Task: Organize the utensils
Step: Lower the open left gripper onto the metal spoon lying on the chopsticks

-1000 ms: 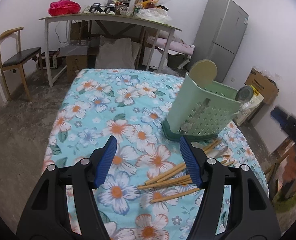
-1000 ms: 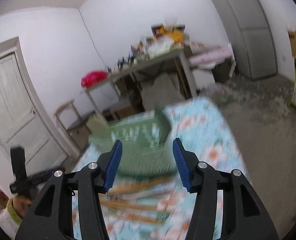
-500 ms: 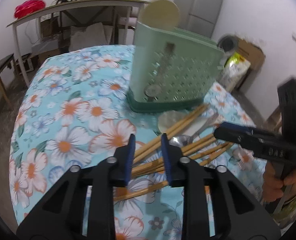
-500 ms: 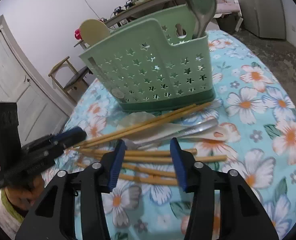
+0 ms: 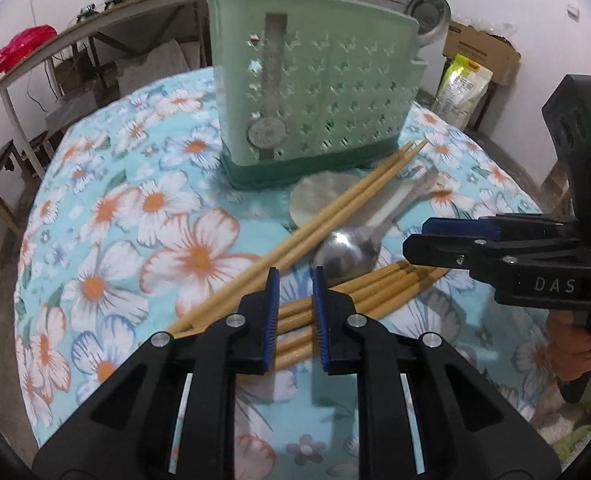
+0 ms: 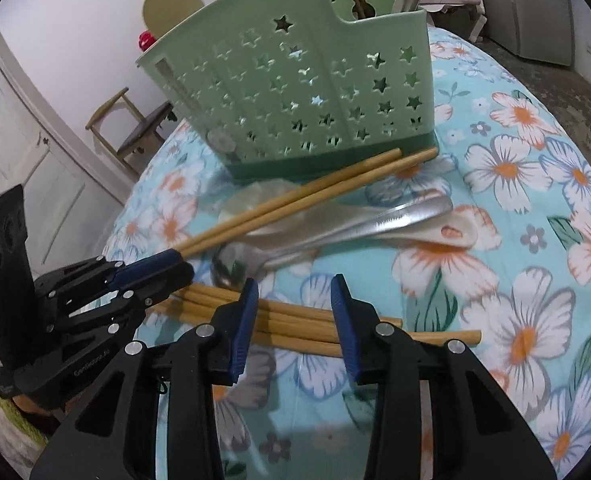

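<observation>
Round table, floral blue tablecloth [image 5: 143, 216]. On it: green star-perforated utensil caddy [image 5: 315, 92] upright, loose wooden chopsticks [image 5: 335, 204], metal spoon [image 6: 335, 232], and white ceramic spoon [image 6: 447, 232] in front.

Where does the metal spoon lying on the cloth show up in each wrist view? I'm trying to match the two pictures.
Left wrist: metal spoon right of centre, bowl nearest the camera.
Right wrist: metal spoon centre, bowl at left.
Shared landmark: the green utensil holder behind it.

Black grippers [image 5: 295, 312] with blue pads, silver screws
</observation>
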A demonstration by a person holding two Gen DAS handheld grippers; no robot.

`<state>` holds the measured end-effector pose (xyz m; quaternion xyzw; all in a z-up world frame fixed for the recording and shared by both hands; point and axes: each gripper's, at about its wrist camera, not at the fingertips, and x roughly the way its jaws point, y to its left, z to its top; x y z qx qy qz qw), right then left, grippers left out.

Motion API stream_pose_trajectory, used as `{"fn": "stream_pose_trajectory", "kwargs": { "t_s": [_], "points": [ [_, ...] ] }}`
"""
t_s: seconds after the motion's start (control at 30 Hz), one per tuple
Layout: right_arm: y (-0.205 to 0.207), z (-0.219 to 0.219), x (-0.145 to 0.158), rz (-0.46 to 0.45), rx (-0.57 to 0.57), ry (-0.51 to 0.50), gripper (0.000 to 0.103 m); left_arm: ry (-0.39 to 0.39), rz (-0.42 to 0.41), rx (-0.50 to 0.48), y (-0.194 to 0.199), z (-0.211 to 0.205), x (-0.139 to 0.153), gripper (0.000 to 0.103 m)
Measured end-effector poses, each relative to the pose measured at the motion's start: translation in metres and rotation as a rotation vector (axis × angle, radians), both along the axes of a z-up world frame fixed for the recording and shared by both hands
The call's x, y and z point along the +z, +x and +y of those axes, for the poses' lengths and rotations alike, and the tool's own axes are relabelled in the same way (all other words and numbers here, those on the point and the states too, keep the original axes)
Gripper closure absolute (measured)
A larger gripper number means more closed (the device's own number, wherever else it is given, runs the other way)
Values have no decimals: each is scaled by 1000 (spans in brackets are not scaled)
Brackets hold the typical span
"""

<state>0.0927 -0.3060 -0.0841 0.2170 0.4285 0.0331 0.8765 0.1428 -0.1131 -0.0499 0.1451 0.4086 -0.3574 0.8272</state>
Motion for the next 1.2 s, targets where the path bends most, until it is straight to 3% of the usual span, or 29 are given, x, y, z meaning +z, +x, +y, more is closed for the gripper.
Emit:
{"fn": "stream_pose_trajectory", "kwargs": {
  "t_s": [0.53,0.67,0.83,0.97,1.2],
  "points": [
    [-37,5,10,25,46,25,66,-29,63,-31,-25,16,3,87],
    [-41,-3,13,21,20,37,65,-70,22,-53,-25,14,14,83],
    [-44,-17,18,0,-35,69,65,-21,-48,-114,-21,-12,17,63],
    [-44,-21,19,-5,-54,77,65,68,-51,-169,-15,-36,1,61],
    [-41,-18,19,-12,-53,78,65,91,-26,-160,-2,-49,-11,60]
  ]
}}
